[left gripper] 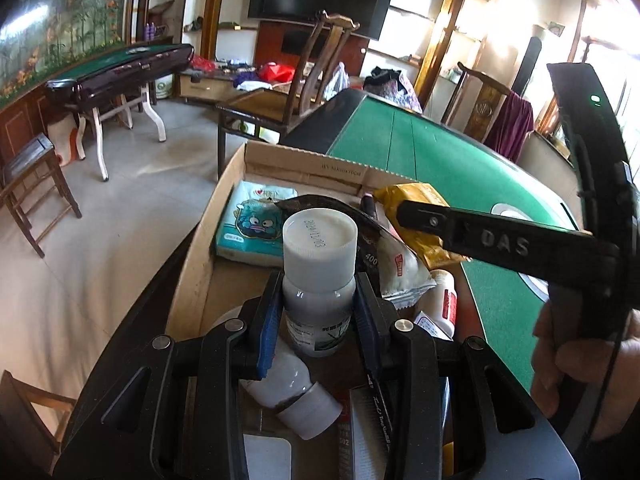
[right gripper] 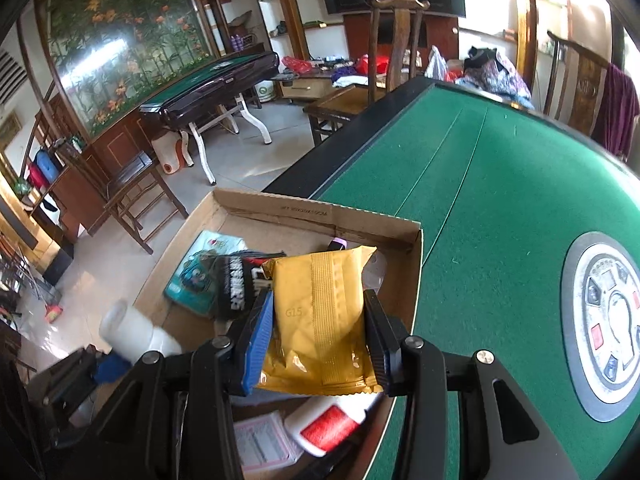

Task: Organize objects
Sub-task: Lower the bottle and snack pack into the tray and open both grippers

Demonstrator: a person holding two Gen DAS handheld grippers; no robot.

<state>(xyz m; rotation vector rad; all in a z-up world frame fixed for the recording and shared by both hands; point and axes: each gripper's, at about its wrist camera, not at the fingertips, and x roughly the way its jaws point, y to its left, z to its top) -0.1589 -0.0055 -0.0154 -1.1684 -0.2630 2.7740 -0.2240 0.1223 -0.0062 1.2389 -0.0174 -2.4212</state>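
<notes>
Bottle (left gripper: 319, 280) with the white cap sits dead centre of the left wrist view, pinched at its body by the left gripper (left gripper: 318, 312), held upright above the cardboard box (left gripper: 304, 168). Looks like rigid plastic, probably light, smooth enough to slip, so grabbing below the cap seems the right call. Over in the right wrist view, the right gripper (right gripper: 318, 336) is clamped on a yellow packet (right gripper: 320, 316) in the middle of the frame, squeezing its two side edges. That one's soft and crinkly, I'd guess weighs nothing, so a gentle pinch should do. Both grippers point forward over the box, the right one reaching in from the right edge of the left view.
</notes>
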